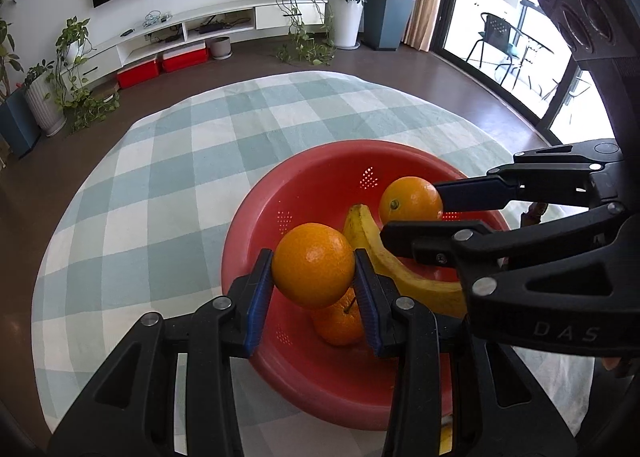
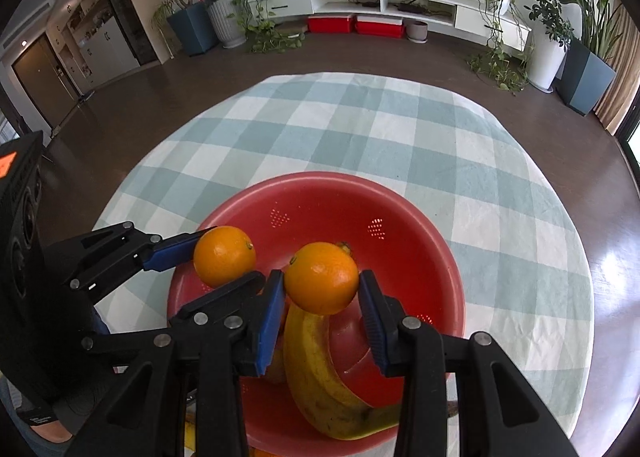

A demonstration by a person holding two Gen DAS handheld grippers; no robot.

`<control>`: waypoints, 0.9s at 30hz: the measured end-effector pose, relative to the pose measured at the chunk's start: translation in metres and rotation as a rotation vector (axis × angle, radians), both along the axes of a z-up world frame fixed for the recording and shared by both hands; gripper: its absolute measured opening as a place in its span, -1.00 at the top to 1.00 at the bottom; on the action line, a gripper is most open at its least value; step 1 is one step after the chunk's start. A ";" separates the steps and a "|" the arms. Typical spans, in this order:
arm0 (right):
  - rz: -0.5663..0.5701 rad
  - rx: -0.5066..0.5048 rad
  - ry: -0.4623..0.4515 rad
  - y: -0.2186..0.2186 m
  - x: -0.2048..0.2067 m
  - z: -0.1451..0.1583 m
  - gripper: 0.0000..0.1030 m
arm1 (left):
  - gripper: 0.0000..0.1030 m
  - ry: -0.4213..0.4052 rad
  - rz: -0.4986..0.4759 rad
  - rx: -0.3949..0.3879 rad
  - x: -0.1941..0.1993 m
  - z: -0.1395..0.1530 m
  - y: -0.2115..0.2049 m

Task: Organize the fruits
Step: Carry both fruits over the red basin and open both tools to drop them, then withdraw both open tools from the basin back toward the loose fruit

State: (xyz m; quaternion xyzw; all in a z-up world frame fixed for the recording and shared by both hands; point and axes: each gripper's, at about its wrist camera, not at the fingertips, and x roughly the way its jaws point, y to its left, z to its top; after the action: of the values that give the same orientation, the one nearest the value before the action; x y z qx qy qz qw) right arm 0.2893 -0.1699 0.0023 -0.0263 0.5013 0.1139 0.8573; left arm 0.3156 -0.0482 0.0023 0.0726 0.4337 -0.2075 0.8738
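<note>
red colander (image 1: pixel 256 225) holding banana (image 1: pixel 372 253) – each hand-held gripper clamping an orange, checked tablecloth (image 1: pixel 160 161)

The bench's cloth (image 1: pixel 168 161) is checked in pale green and white. A red colander (image 1: pixel 320 177) holds a yellow banana (image 1: pixel 384 261) and an orange fruit (image 1: pixel 340 321). Each black claw has blue pads (image 1: pixel 260 297) against an orange (image 1: pixel 314 265).

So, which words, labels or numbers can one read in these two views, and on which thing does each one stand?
"DAS": raised letters on the black body of the right gripper, seen in the left wrist view; any letters beyond these are hidden.
Orange sticker on the black device at the left edge, right wrist view: cut off, not readable.
No other text shows.
</note>
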 end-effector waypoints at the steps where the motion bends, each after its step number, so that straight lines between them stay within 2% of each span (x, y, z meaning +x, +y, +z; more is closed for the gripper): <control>1: -0.004 -0.026 -0.004 0.001 0.001 -0.002 0.21 | 0.29 0.005 -0.001 0.010 0.002 -0.004 -0.002; 12: -0.012 -0.094 0.026 -0.003 0.006 -0.013 0.21 | 0.27 0.010 -0.012 0.045 0.007 -0.018 -0.013; 26: -0.028 -0.064 -0.006 -0.008 -0.003 -0.007 0.20 | 0.26 -0.011 -0.001 0.029 -0.003 -0.011 -0.010; 27: -0.030 -0.060 -0.017 -0.008 -0.006 -0.004 0.20 | 0.17 -0.018 0.002 0.029 -0.004 -0.008 -0.008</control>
State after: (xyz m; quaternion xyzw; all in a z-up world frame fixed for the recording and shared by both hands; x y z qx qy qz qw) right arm 0.2837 -0.1783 -0.0016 -0.0455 0.4976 0.0855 0.8620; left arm 0.3111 -0.0567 -0.0057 0.0866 0.4288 -0.1995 0.8768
